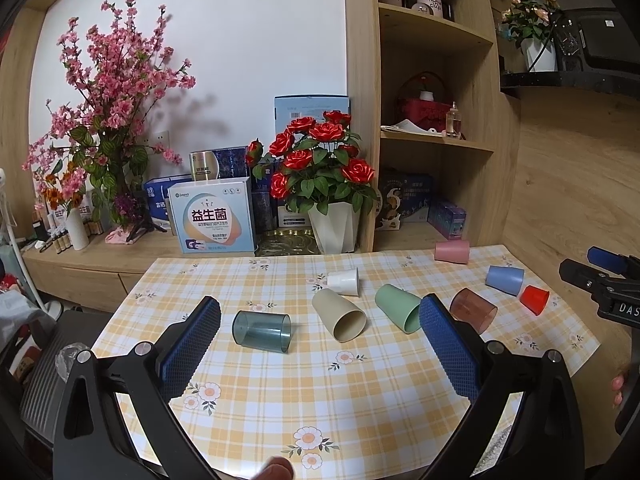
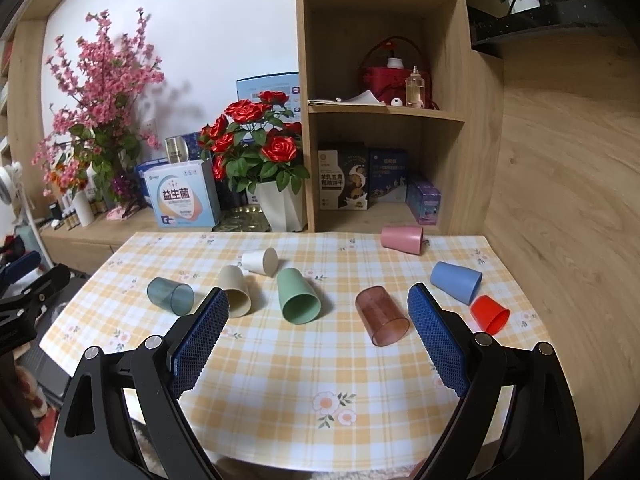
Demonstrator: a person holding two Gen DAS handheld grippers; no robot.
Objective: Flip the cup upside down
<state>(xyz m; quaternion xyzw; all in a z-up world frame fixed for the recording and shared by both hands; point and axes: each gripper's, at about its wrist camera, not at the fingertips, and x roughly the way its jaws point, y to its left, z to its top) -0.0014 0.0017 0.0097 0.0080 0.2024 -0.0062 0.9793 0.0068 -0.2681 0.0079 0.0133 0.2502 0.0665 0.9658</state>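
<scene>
Both grippers, left (image 1: 320,330) and right (image 2: 318,322), are held wide open and empty above the table (image 2: 280,380); no cup (image 2: 382,316) is gripped yet, so one lying on its side must be approached.

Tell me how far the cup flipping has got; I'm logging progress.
Nothing looks done: all eight cups lie on their sides, from the grey-blue cup to the red cup. Nothing is in hand; the left gripper and right gripper hover open above the checked tablecloth. Every flip remains.
</scene>
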